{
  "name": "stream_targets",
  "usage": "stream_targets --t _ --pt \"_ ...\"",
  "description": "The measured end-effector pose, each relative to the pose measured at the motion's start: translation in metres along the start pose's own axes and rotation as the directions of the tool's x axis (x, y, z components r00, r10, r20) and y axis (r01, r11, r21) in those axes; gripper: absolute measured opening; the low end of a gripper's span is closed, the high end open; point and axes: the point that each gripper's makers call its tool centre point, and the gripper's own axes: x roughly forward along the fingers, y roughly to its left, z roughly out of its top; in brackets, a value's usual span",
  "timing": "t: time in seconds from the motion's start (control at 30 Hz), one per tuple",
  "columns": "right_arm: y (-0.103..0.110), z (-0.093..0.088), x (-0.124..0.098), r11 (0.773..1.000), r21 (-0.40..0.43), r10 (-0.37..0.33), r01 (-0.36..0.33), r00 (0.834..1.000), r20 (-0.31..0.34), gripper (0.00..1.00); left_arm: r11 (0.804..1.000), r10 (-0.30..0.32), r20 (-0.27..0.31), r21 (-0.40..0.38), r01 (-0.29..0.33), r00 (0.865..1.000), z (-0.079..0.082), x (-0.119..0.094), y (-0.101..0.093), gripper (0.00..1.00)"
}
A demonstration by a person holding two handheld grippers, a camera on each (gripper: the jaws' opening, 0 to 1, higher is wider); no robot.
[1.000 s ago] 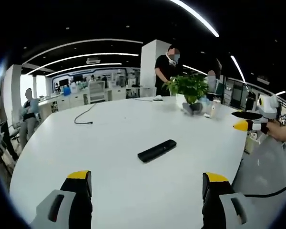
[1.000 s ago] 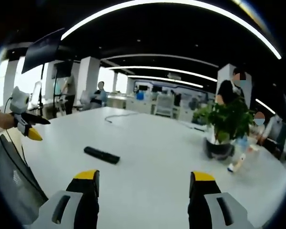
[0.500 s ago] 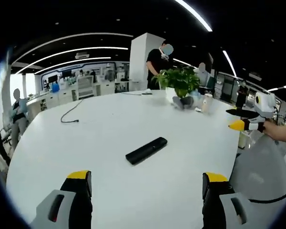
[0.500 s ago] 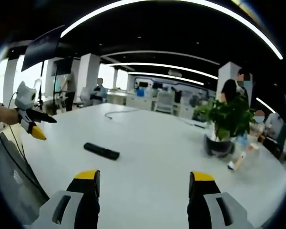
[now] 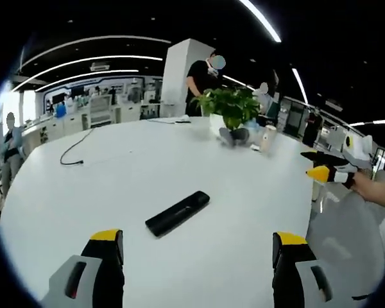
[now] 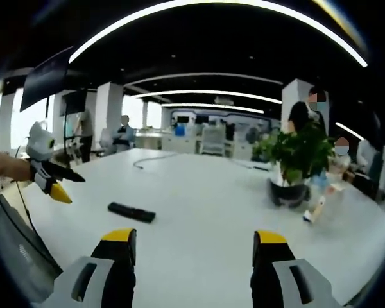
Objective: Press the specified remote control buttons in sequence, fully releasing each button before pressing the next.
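One black remote (image 5: 177, 213) flat on white table (image 5: 115, 173), long axis running diagonally

Flat black bar-shaped plastic remote control (image 5: 177, 213) on glossy plain white round table (image 5: 115, 173). Yellow tips over black jaws and grey bodies on left gripper (image 5: 196, 253) and right gripper (image 6: 190, 250). Green leafy plant (image 5: 231, 106) in dark grey pot. Thin black cable (image 5: 74, 146).

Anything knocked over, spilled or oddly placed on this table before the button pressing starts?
Nothing stands out. The black slim remote control lies flat on the white oval table, untouched, and the potted green plant stands upright. A loose dark cable trails across the far side, not near the remote.
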Motion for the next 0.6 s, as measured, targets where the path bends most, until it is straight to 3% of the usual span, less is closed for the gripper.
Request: stream_targets --t 0.1,0.3,0.6 --pt "0.002 -0.001 0.001 1.0 -0.004 0.007 -0.007 1.0 -0.004 0.72 1.0 -0.02 -0.007 -0.014 0.02 1.0 0.001 0.007 0.0 0.99" --pt "0.001 0.0 0.001 1.0 0.003 0.006 -0.006 1.0 0.003 0.72 0.998 -0.026 -0.021 0.05 0.027 0.999 0.005 0.014 0.0 0.99" --pt "-0.002 -0.001 0.001 1.0 0.0 -0.005 0.005 1.0 -0.003 0.7 0.996 -0.024 -0.06 0.085 0.029 0.998 0.006 0.025 0.012 0.99"
